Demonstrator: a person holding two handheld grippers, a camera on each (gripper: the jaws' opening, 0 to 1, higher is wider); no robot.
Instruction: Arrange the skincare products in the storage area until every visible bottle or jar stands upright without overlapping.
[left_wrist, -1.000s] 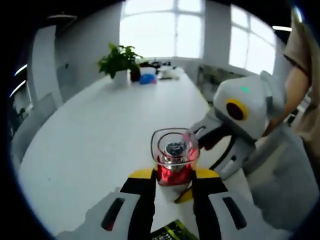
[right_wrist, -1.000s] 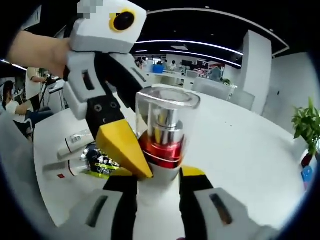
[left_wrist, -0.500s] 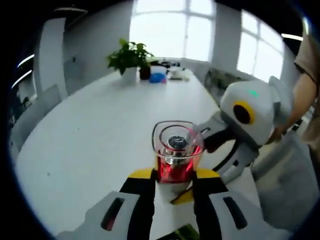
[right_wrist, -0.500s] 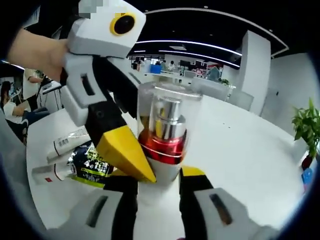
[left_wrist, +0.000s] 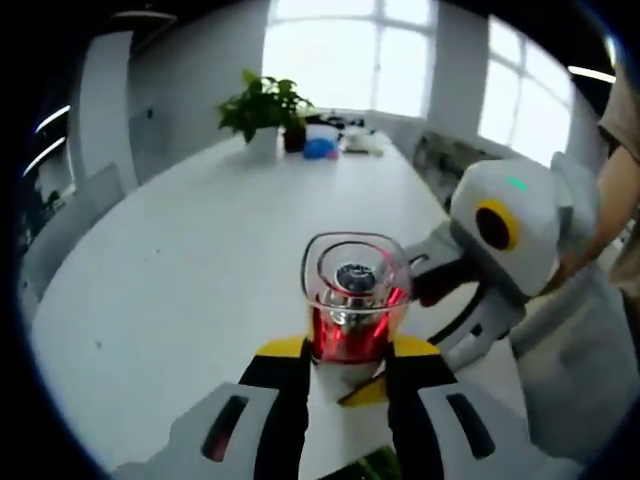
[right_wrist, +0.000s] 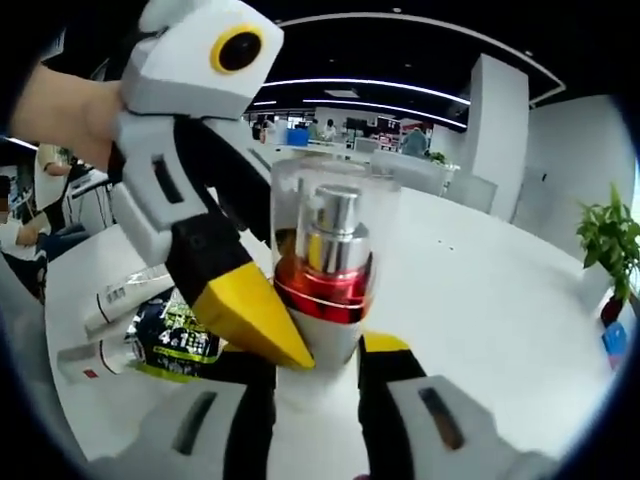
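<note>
**Two grippers closed on one pump bottle**

Two grippers grip a single pump bottle (left_wrist: 349, 312) (right_wrist: 325, 290), the landmark here. It stands upright, with a white body, a red metallic collar, a silver pump head and a clear cap over the top.

Left gripper view: the left gripper (left_wrist: 346, 372) has its black, yellow-tipped jaws closed against the bottle's white body just below the red collar. Just right of the bottle, the right gripper (left_wrist: 445, 300) reaches in, its jaws pressed to the bottle's lower side. Beyond the bottle stretches a white table (left_wrist: 190, 260); at its far end stand a potted plant (left_wrist: 263, 108) and a blue object (left_wrist: 318, 150).

Right gripper view: the right gripper (right_wrist: 318, 365) is likewise closed on the bottle's base. Left of the bottle, the left gripper (right_wrist: 252, 318) slants down, one yellow tip touching the white body. Behind that tip, left of the bottle, lie a dark sachet with green print (right_wrist: 172, 340) and two white tubes (right_wrist: 112, 297) on the table (right_wrist: 480, 300).
</note>
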